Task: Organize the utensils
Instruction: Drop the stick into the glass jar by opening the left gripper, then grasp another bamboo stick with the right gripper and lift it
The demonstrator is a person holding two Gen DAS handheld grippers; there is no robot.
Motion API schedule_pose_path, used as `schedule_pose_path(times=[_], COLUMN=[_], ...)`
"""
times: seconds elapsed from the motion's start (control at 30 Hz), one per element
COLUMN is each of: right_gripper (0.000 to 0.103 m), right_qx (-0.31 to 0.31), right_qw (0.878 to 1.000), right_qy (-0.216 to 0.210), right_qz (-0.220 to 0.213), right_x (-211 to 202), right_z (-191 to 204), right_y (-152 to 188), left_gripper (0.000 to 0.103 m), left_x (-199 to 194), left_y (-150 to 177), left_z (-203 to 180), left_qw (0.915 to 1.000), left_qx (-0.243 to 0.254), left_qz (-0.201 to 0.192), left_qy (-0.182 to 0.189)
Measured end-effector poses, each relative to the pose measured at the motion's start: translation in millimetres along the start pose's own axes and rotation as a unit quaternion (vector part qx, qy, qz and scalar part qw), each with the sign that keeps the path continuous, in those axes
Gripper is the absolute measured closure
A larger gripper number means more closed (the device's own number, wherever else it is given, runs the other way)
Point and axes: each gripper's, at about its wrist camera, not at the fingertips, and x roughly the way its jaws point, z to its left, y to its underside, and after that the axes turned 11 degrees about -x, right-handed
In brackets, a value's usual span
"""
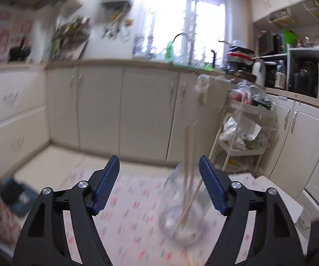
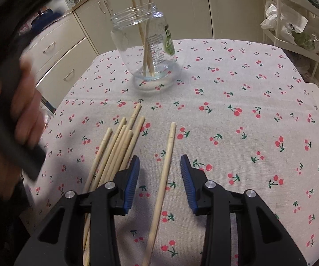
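Note:
A clear glass jar (image 2: 146,51) stands at the far side of the cherry-print tablecloth (image 2: 248,122), holding three wooden chopsticks (image 2: 135,0). In the blurred left wrist view the same jar (image 1: 181,210) shows low and right of centre. My left gripper (image 1: 159,158) is open above it, and its fingers touch nothing. A single chopstick (image 2: 166,166) lies flat on the cloth between the fingers of my right gripper (image 2: 159,157). That gripper is open, its pads clear of the stick. A bundle of several chopsticks (image 2: 117,146) lies just to the left.
A person's hand (image 2: 28,110) gripping the other tool's dark handle blurs the left edge of the right wrist view. Cream cabinets (image 1: 124,106) line the far walls. A white cart with plastic bags (image 1: 243,133) stands beyond the table's right corner.

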Motion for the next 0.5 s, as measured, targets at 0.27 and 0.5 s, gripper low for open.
schedule_pose_path(times=[0.27, 0.5], right_gripper=[0.077, 0.096], right_qx=[-0.029, -0.100], right_qw=[0.998, 0.984], right_qy=[0.047, 0.145], right_qz=[0.016, 0.020], right_x=[9.3, 18.9], right_z=[4.8, 25.9], right_y=[-13.1, -19.1], left_gripper=[0.029, 0.026], left_x=[-20.3, -18.2], left_y=[51.0, 65.9], left_z=[79.8, 98.1], left_qw=[0.9887, 0.9831], left_qx=[-0.120, -0.156], left_qz=[0.075, 0.089], left_qy=[-0.051, -0.038])
